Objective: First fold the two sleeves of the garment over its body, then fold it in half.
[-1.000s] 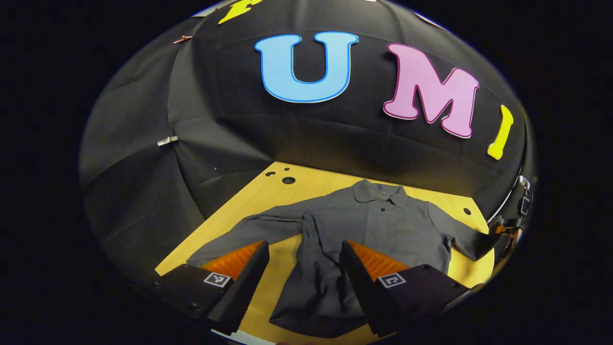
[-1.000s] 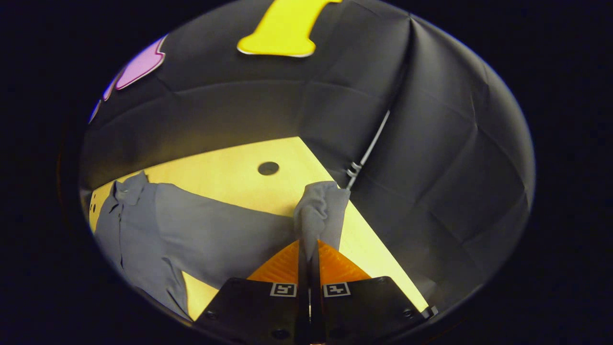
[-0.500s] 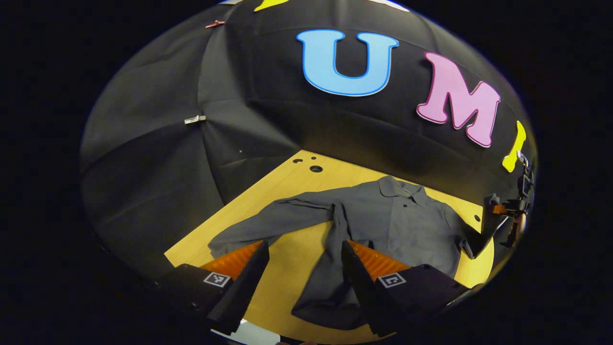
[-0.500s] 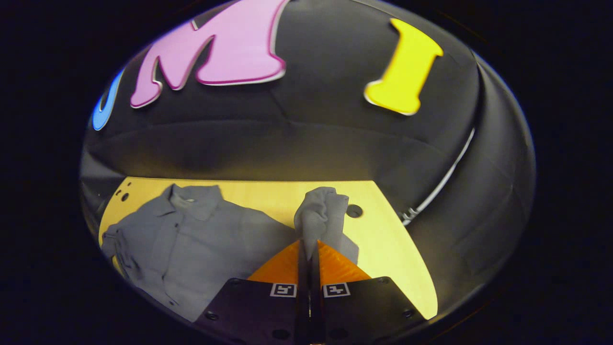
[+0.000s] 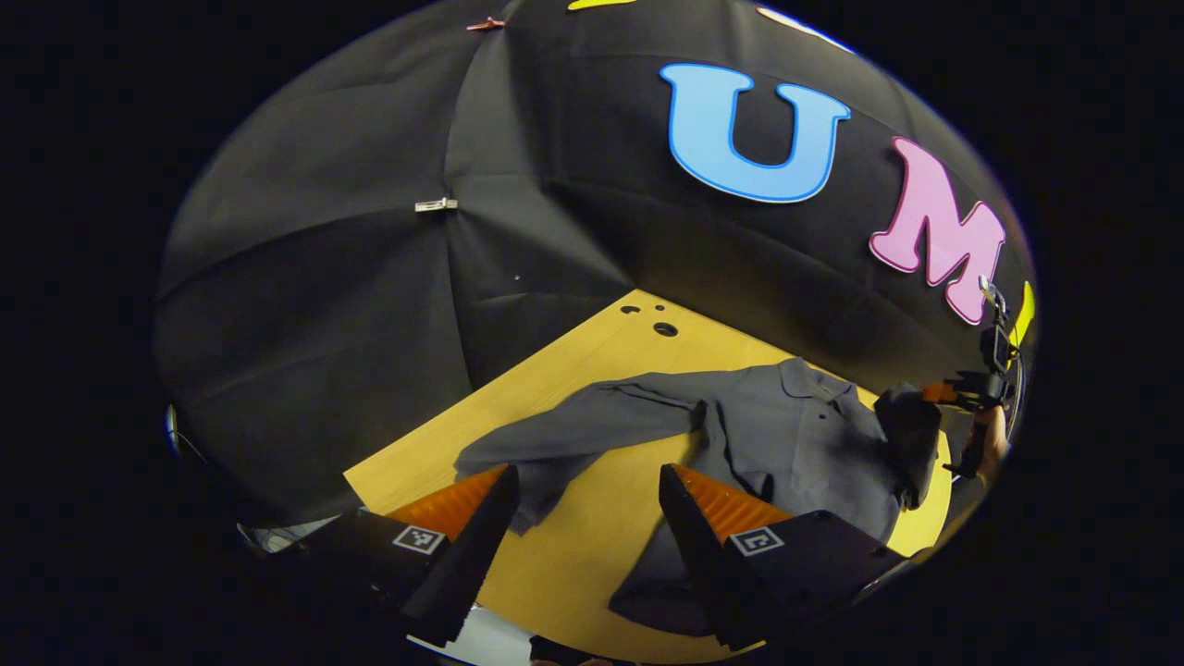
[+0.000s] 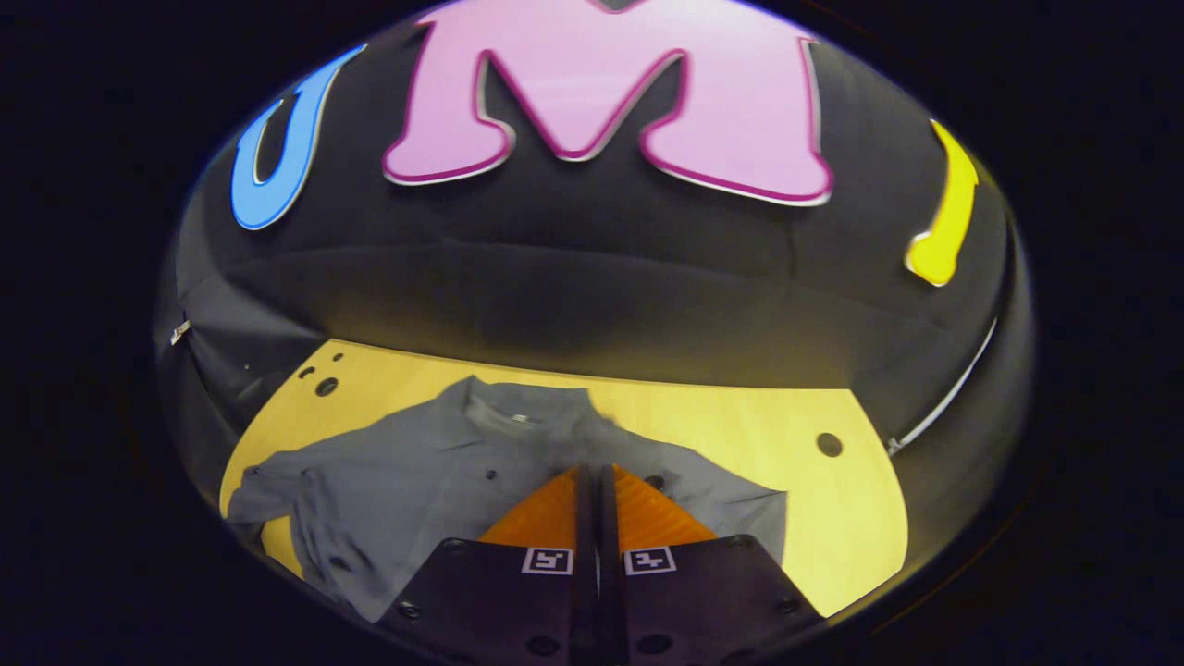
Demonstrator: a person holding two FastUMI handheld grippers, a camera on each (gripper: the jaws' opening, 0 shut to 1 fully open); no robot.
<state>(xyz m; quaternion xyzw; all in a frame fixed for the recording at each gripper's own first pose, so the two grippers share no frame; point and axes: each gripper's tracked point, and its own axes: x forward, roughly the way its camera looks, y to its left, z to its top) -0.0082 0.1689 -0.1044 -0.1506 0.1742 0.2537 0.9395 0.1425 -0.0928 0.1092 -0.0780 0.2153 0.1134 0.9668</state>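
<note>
A grey collared shirt (image 5: 795, 444) lies face up on the wooden table (image 5: 592, 546), collar toward the back wall. Its left sleeve (image 5: 573, 435) stretches flat out to the side, the cuff just ahead of my left gripper (image 5: 583, 481), which is open and holds nothing. In the left gripper view the right gripper (image 5: 953, 393) hovers over the shirt's far shoulder, and the right sleeve (image 5: 911, 435) hangs from it as a dark fold. In the right gripper view my right gripper (image 6: 597, 474) is shut above the shirt's chest (image 6: 425, 472); the pinched cloth is hidden under its fingers.
Round holes mark the table at the back left (image 5: 664, 329) and at the right (image 6: 829, 444). Black cloth walls close in on the back and both sides. A hand (image 5: 992, 444) holds the right gripper at the far edge. Bare wood lies right of the shirt (image 6: 740, 416).
The right gripper has carried the right sleeve up and inward, from beside the table edge to above the shirt's body. The left gripper has shifted left, toward the left sleeve's cuff.
</note>
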